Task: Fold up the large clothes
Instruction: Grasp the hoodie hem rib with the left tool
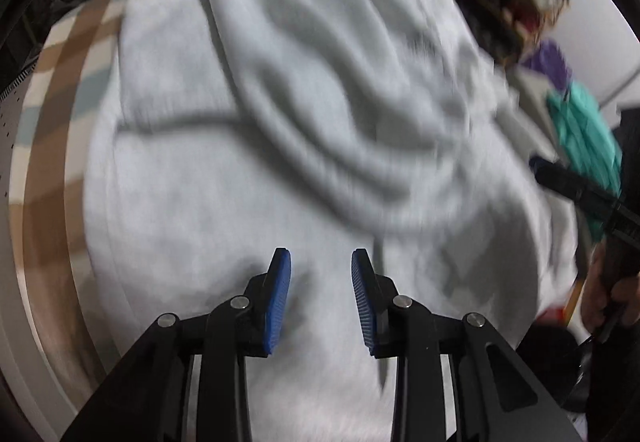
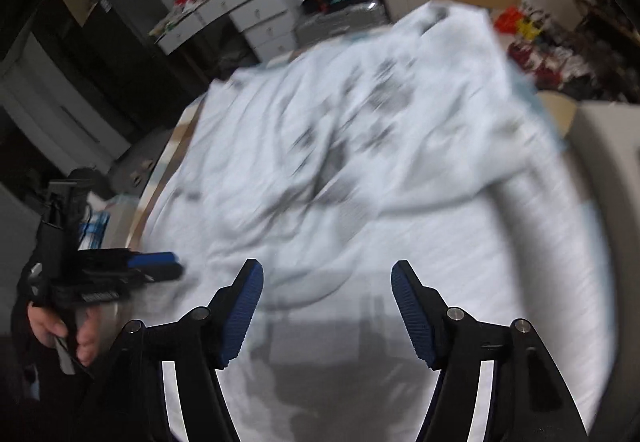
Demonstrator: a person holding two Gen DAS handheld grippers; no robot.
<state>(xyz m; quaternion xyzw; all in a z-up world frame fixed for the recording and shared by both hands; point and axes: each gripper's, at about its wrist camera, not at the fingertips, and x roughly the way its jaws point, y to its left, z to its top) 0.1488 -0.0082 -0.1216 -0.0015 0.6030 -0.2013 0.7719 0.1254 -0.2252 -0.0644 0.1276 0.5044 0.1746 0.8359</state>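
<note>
Your left gripper (image 1: 321, 262) hangs over the near part of the pale grey garment (image 1: 280, 122), its blue pads a modest way apart with nothing pinched between them; only cloth lies beneath. Your right gripper (image 2: 327, 274) is spread wider, likewise empty, above the same garment (image 2: 340, 162) in its own view. Both point steeply down at the fabric, which reads as two hands placed to take hold of the near edge together (a judgement, since no grip is made yet).

The garment fills the middle of both frames, lying on a tan and white checked surface (image 1: 60, 90) that shows at the left of the left-wrist picture. Its long axis runs from the bottom of the frame away towards the top, where its far end sits near white drawers (image 2: 264, 22). It is rumpled, with diagonal ridges across the middle; blur hides which end is collar or hem. At the lower right of the left-wrist picture your right hand (image 1: 608, 294) grips its handle.
</note>
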